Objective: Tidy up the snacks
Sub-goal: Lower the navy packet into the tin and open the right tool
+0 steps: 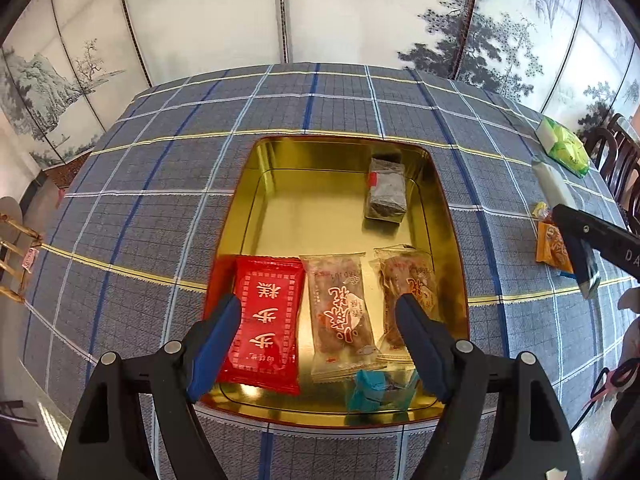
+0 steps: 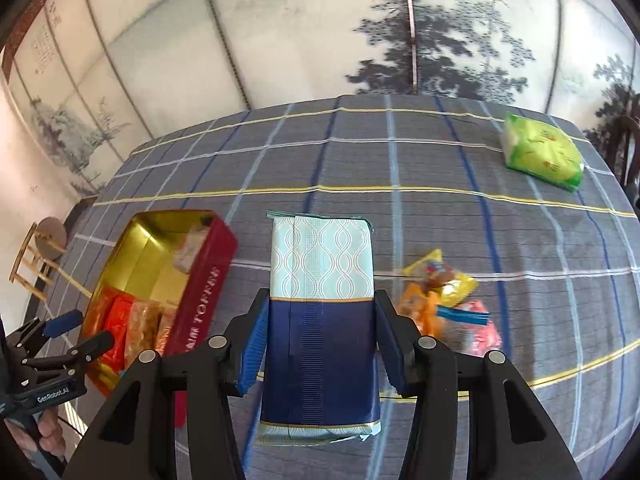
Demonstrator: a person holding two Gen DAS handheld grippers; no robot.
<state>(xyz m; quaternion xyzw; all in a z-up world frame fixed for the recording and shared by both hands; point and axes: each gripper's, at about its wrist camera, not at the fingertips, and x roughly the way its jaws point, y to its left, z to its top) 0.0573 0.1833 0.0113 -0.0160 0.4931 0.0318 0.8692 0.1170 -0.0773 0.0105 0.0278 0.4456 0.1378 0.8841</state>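
I am carrying a long flat packet wrapped in pale aqua wave-patterned and navy foil in my right gripper, its blue pads pinching the packet's navy half from both sides while the pale end is sticking out forward above the blue-grey plaid tablecloth. To the left of it the shallow red tin with the gold interior is waiting, and I judge the step in hand to be ferrying this packet over to it. My left gripper is hovering over the tin's near end with its jaws spread wide and nothing between them. Below it a red packet with white characters, two clear-wrapped brown pastries and a small teal-wrapped sweet are lying in a row, and a grey cube-shaped packet is sitting at the far right corner. Next I need to swing the right gripper leftward, line the long packet up with the bare gold floor between the row and the cube, lower it flat and then let go. A loose heap of orange, yellow and pink sweets is lying on the cloth just to the right, and a green pillow bag well beyond it.
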